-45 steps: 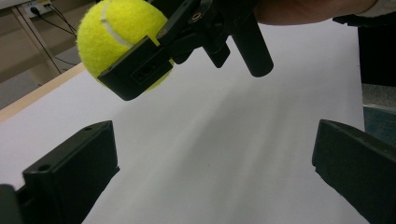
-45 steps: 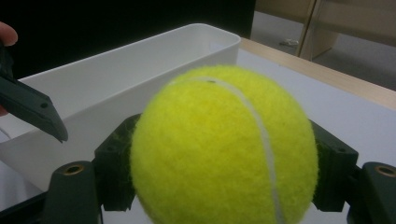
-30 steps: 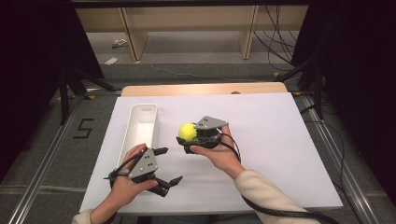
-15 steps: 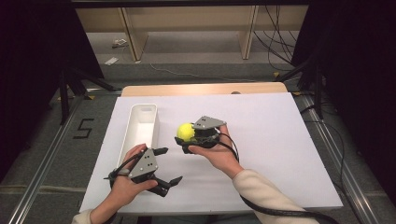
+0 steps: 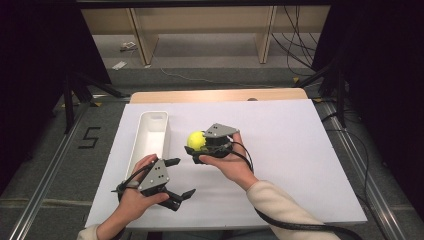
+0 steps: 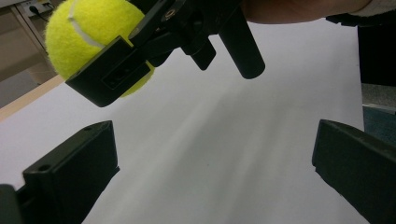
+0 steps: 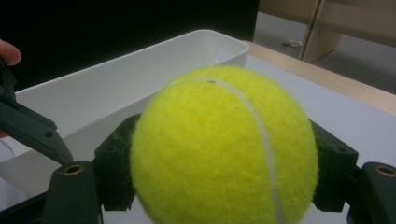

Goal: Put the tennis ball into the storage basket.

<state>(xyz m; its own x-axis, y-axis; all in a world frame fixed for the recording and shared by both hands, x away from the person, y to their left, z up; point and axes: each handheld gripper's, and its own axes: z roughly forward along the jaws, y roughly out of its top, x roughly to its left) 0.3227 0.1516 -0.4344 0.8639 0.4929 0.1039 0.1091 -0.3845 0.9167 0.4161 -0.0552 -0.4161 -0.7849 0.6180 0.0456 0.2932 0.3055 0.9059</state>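
At the centre of the high view, the right gripper (image 5: pixel 196 148) clamps the tennis ball (image 5: pixel 196 140) just right of the white bin (image 5: pixel 150 137); lower left, the left gripper (image 5: pixel 181 177) stands wide with nothing between its jaws

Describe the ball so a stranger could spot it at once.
On the white table, look just right of the long white bin. There the right gripper grips a tennis ball between its jaws, off the surface. It is the one bright yellow, fuzzy, round thing, with a white seam.
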